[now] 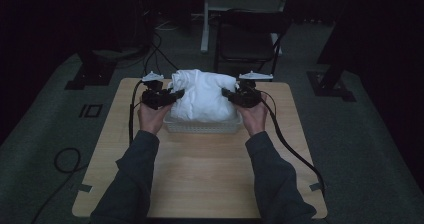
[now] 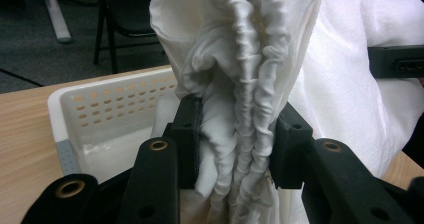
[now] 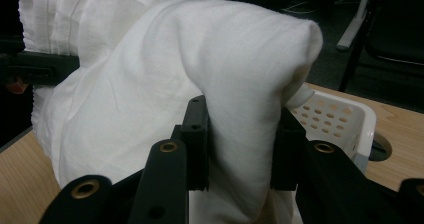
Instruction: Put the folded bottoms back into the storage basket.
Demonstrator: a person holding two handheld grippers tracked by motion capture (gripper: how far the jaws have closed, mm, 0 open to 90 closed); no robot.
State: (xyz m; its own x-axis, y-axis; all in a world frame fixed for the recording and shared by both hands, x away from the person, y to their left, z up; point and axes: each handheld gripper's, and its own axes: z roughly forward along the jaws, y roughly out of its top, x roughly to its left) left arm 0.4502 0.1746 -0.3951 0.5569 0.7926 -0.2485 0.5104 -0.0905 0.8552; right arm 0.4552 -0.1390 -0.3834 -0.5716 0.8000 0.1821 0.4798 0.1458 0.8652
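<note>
A bundled white cloth [image 1: 205, 95] is held over a white perforated basket [image 1: 202, 126] at the back middle of the wooden table. My left gripper [image 1: 176, 93] is shut on the cloth's left side; in the left gripper view its jaws pinch a gathered, ruffled edge of the cloth [image 2: 240, 129]. My right gripper [image 1: 226, 92] is shut on the cloth's right side; in the right gripper view a thick smooth fold of the cloth [image 3: 240, 129] sits squeezed between the jaws. The basket [image 2: 107, 114] shows below the cloth, and its corner [image 3: 345, 119] lies past the right jaw.
The wooden table [image 1: 200, 179] has bare surface in front of the basket. A dark chair [image 1: 247, 39] and a white stand leg [image 1: 205, 24] are behind the table. Cables [image 1: 290, 144] trail from both grippers across the table and floor.
</note>
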